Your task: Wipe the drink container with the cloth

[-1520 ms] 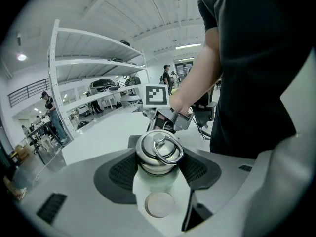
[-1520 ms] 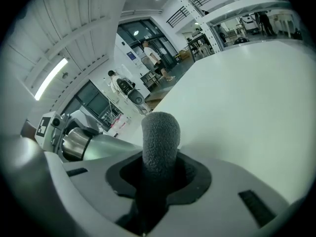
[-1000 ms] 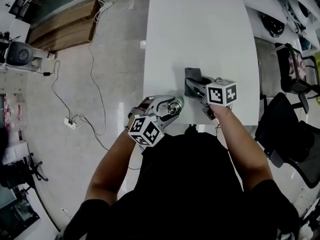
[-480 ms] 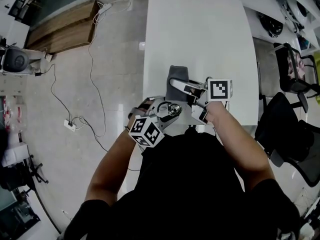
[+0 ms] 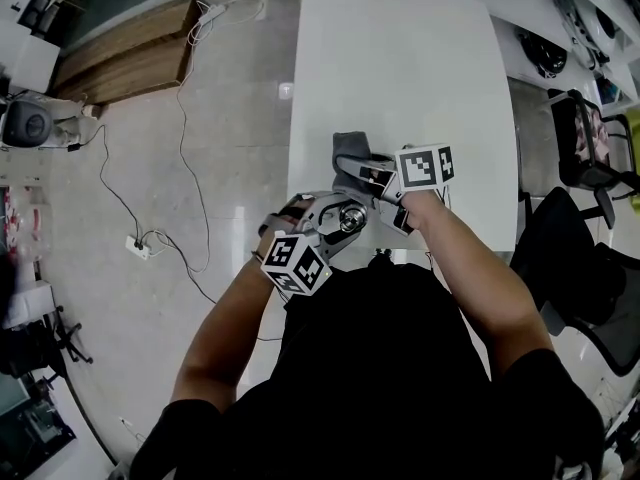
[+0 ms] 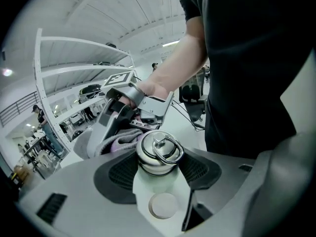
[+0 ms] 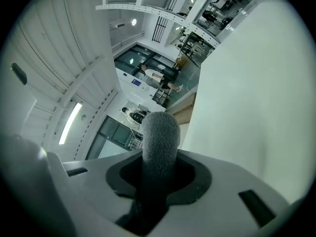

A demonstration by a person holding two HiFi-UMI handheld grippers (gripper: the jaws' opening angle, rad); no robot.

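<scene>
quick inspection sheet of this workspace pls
surface: white table, only the job's things over it
job's things: bottle with metal lid facing up; grey cloth beside the lid, seemingly touching it
clutter: nothing seen
grippers: left gripper fingers shut on bottle; right gripper fingers shut on cloth
cables: cable and power strip on the floor, left of the table
surroundings: black chairs at right; wooden platform at far left

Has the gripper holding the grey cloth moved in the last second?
Yes. Against the white table, the right gripper has carried the cloth leftward, away from the table's right edge and toward the bottle.
</scene>
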